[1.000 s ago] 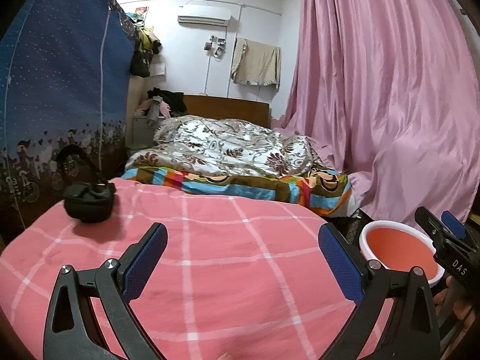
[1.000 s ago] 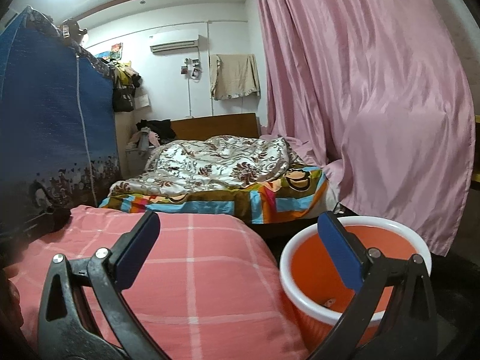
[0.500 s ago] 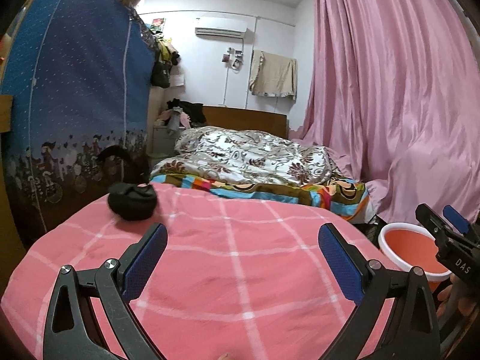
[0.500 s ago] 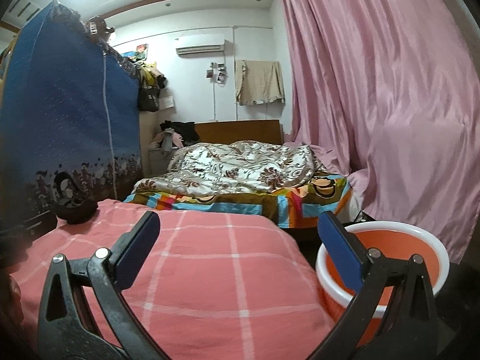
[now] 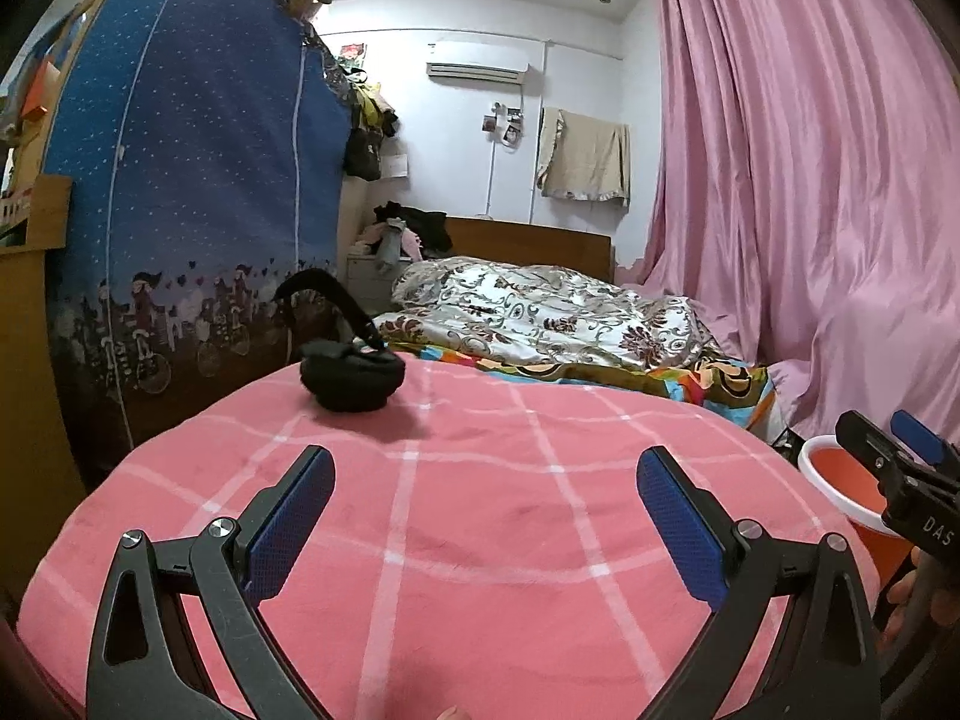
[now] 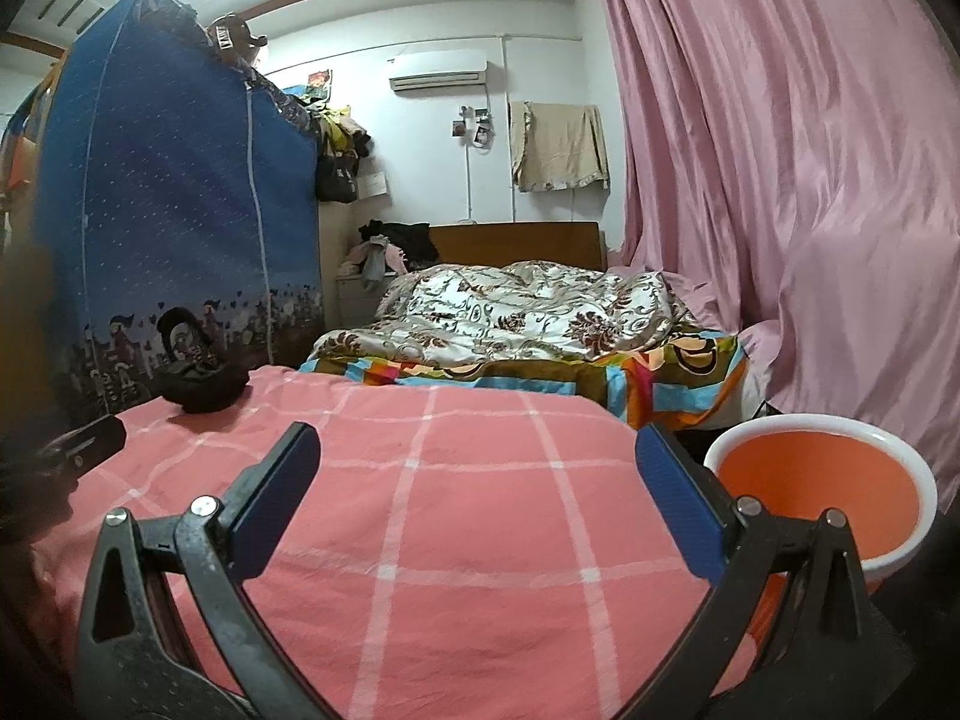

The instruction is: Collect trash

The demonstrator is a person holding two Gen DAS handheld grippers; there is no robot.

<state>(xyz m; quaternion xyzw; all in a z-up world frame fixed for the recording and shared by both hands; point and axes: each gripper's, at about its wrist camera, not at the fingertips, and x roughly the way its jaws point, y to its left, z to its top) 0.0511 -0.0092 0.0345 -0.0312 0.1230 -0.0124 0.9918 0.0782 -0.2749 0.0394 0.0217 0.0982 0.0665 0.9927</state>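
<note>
My left gripper (image 5: 486, 516) is open and empty above a pink checked blanket (image 5: 480, 480). My right gripper (image 6: 477, 504) is open and empty above the same blanket (image 6: 480, 480). An orange bucket with a white rim (image 6: 822, 492) stands on the floor to the right of the blanket; it also shows at the right edge of the left wrist view (image 5: 834, 480), partly behind the right gripper's body. A black bag with a strap (image 5: 351, 375) lies at the blanket's far left, also in the right wrist view (image 6: 201, 387). No trash is visible on the blanket.
A bed with a flowered quilt (image 5: 540, 312) lies beyond. A blue fabric wardrobe (image 5: 180, 210) stands at the left. A pink curtain (image 5: 810, 210) hangs along the right side. A wooden cabinet (image 5: 30, 330) is at the far left.
Both views have swung to the left and pulled back. The black bag sits nearer the middle and the bucket has shifted toward the right edge. Both grippers stay open.
</note>
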